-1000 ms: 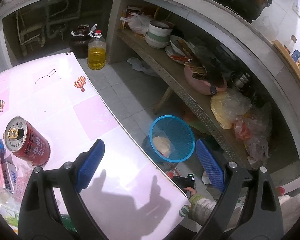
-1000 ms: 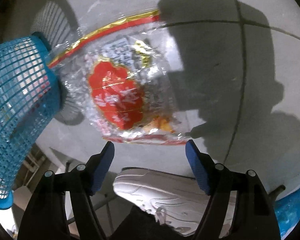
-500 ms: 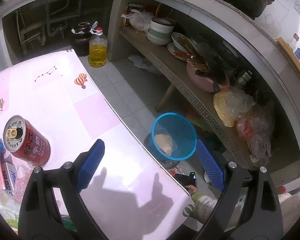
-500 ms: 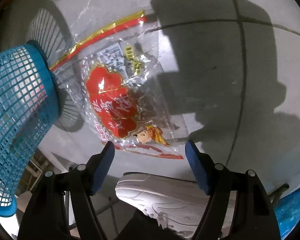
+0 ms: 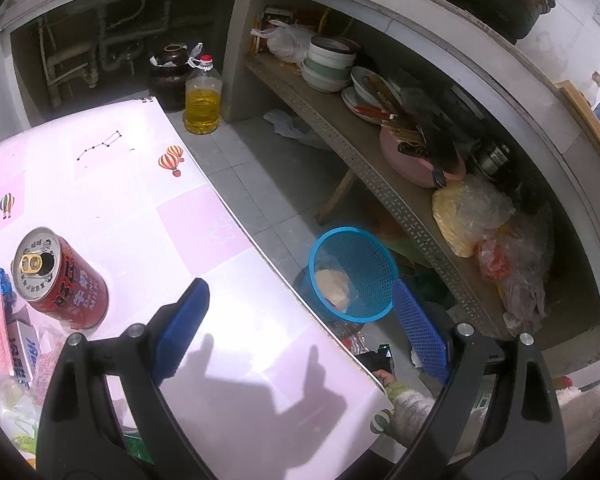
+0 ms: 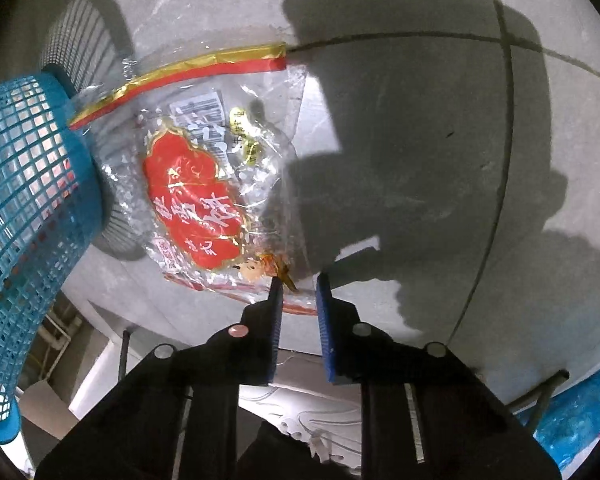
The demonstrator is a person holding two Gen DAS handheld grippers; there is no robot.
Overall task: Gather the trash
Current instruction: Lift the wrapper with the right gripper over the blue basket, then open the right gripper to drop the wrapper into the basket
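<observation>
Down on the tiled floor, a clear snack wrapper (image 6: 204,184) beside the blue basket (image 6: 28,208) is being nipped at its near edge as the right gripper (image 6: 298,280) closes. Lifting into the basket is judged next. Left gripper (image 5: 300,312) is held agape over the table (image 5: 120,200).

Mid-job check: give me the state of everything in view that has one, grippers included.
Right gripper: jaws closing on the wrapper's near edge.
Clear plastic snack wrapper with red label: empty, crumpled, flat on the floor.
Blue mesh plastic basket: upright, some trash inside.
Left gripper: open, empty.
Red drink can: upright, opened.
Oil bottle: capped, part full.
</observation>
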